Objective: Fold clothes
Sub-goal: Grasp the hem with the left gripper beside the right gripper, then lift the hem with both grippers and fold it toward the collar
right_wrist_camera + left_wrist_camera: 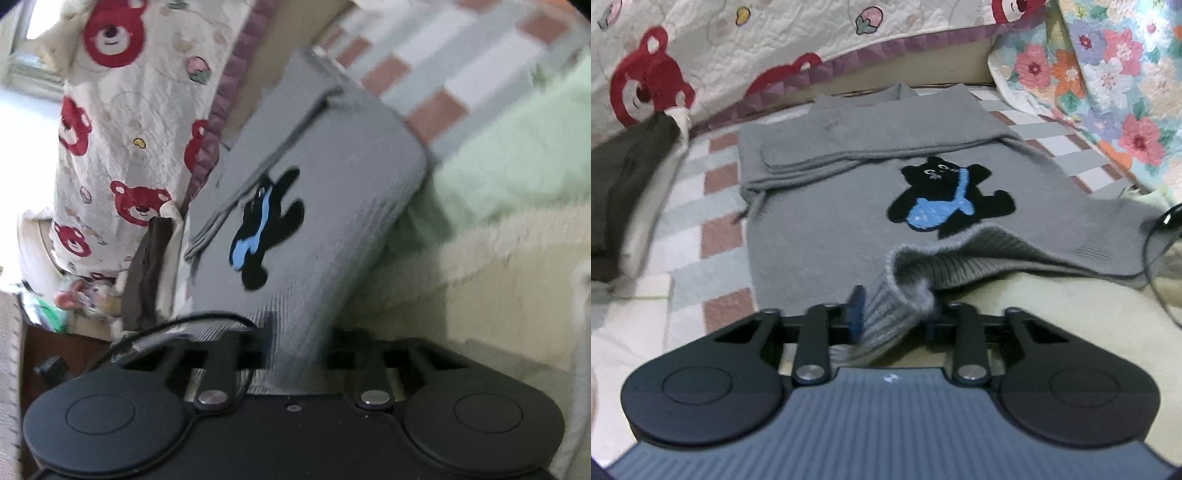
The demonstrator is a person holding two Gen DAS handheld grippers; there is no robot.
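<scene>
Both pairs of fingers hold cloth: we find the left gripper (892, 314) pinched narrow on the ribbed hem (908, 280) of the grey sweater (820, 229), and the right gripper (295, 347) clamped narrow on the same hem at another point, though that view is blurred. Beyond the left fingers the sweater lies spread on a checked bedcover (716, 236), sleeves (871, 125) already folded across the chest, a black bear patch (945, 199) with a blue bag facing up.

In our judgement the main risk is slippage: the knit is thick, soft and stretchy, so uneven pulls by the two grips could skew the fold or drag the sleeves out of place. A black cable (1156, 254) lies just beside the hem and could snag. Bear-print quilt (738, 48) and floral quilt (1115, 96) crowd the far edge.
</scene>
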